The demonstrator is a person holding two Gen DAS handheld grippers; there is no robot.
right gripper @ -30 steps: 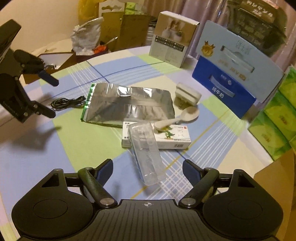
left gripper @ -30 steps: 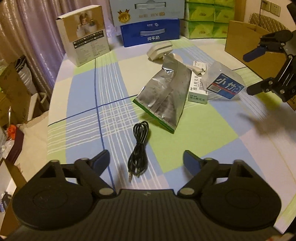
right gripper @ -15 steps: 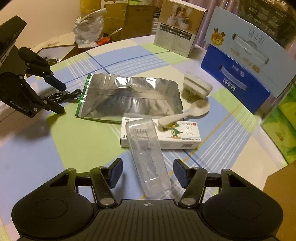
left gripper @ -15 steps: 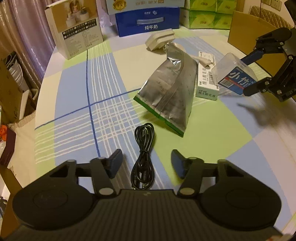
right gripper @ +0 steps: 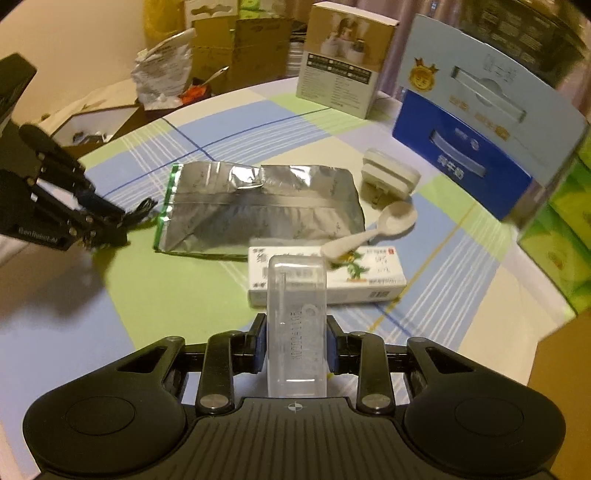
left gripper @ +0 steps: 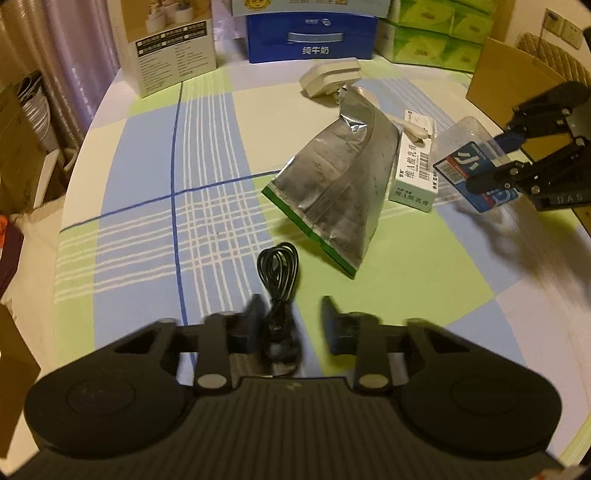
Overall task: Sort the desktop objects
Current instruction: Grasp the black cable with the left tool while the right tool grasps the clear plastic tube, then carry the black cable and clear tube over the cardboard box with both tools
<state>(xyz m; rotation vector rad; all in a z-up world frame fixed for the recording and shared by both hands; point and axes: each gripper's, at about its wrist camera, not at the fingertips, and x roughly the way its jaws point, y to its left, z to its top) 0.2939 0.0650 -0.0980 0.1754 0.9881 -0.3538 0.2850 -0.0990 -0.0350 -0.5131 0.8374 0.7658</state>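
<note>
A coiled black cable (left gripper: pixel 279 273) lies on the checked tablecloth, its near end between the pads of my left gripper (left gripper: pixel 290 321); the jaws are part closed with a gap on the right side and blurred. My right gripper (right gripper: pixel 295 345) is shut on a clear plastic case (right gripper: pixel 297 325) with a blue label, which also shows in the left wrist view (left gripper: pixel 469 162). A silver foil bag (left gripper: pixel 340 188), a white medicine box (right gripper: pixel 328 280), a white spoon (right gripper: pixel 369 230) and a white plug adapter (right gripper: pixel 388 177) lie mid-table.
A blue and white milk carton box (right gripper: pixel 476 122), a tan product box (right gripper: pixel 340 59) and green tissue packs (left gripper: pixel 436 33) stand along the table's far side. A cardboard box (left gripper: pixel 517 77) stands at the right. Clutter and boxes sit off the table's left edge.
My left gripper moved forward over the cable and its jaws narrowed around the cable's end. My right gripper advanced and closed on the clear plastic case.
</note>
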